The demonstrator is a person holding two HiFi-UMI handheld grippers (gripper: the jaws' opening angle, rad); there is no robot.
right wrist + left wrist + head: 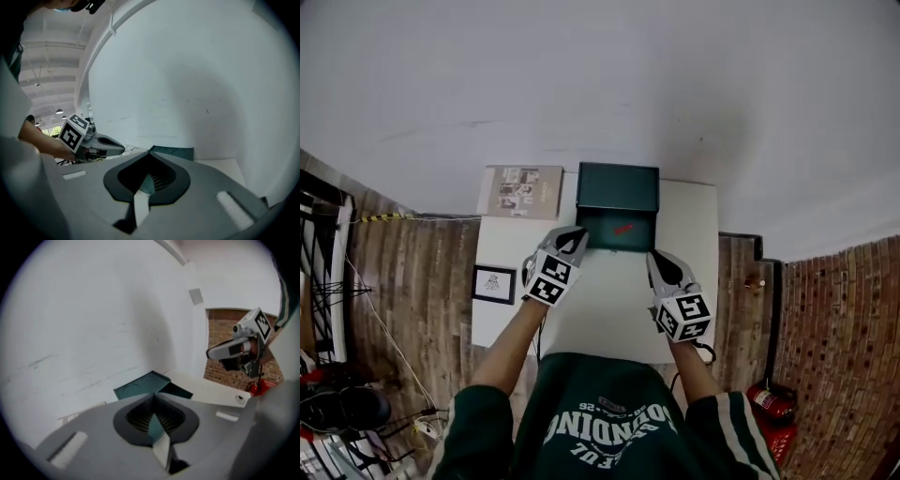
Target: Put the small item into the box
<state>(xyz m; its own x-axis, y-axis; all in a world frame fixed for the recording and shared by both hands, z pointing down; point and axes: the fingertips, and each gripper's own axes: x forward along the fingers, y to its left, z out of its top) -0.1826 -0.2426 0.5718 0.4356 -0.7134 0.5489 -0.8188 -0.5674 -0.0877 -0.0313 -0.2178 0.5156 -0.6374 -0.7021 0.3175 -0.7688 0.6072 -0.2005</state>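
A dark green box [618,187] stands open at the far side of the white table [694,225], its lid upright. A small red item [623,228] lies inside the box. My left gripper [575,238] hovers at the box's near left corner with its jaws together and nothing in them. My right gripper [656,260] is just in front of the box's near right corner, also shut and empty. In the left gripper view the box [143,385] shows beyond the closed jaws [153,398]. The right gripper view shows the box [176,152] past its jaws [149,154].
A printed booklet [522,191] lies at the table's far left, beside the box. On the brick-patterned floor sit a framed picture [494,283] to the left and a red fire extinguisher [773,401] to the right. A white wall rises behind the table.
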